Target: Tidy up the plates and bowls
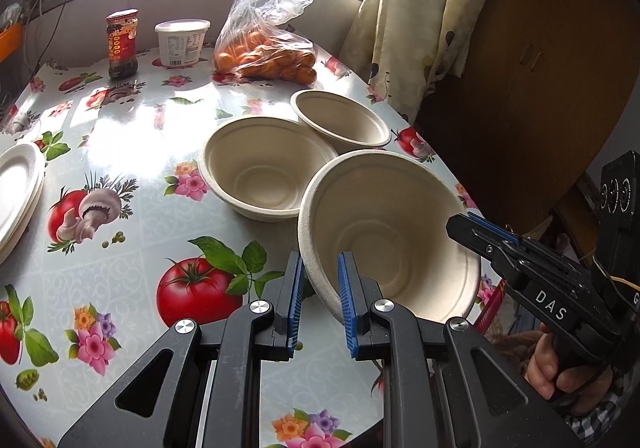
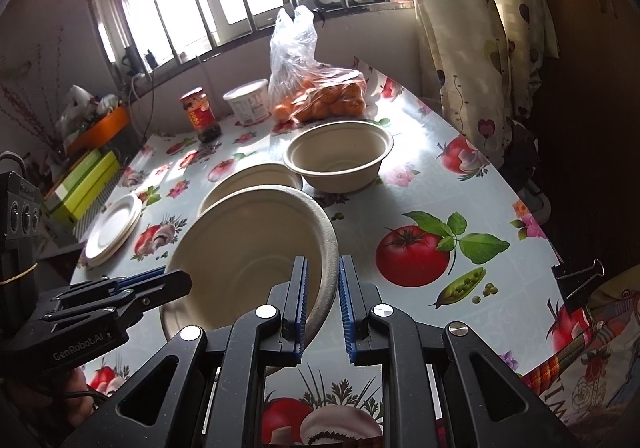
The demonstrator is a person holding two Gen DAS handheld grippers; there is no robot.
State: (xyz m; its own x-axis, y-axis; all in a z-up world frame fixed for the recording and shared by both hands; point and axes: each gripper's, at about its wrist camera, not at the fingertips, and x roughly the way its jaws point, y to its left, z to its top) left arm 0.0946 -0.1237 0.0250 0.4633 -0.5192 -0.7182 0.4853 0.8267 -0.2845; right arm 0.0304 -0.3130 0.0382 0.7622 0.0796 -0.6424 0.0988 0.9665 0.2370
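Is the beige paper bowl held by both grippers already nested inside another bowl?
No. The beige paper bowl hangs tilted, apart from the two bowls resting on the tablecloth.

Jar (image 1: pixel 122 43): I see it upper left, red label, dark contents.
Tub (image 1: pixel 183 42): white, just right of the jar.
Bag of oranges (image 1: pixel 267 51): clear plastic, top centre.
Curtain (image 1: pixel 424 7): patterned, upper right.
Bench cloth (image 1: pixel 132 127): glossy, tomato and flower print.

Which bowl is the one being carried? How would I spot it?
Find the round table with the tomato-and-flower cloth, then the three beige paper bowls on its window-curtain side. Two sit flat; the held bowl is nearest the cameras, tipped up, with the left gripper and right gripper each pinching its rim.
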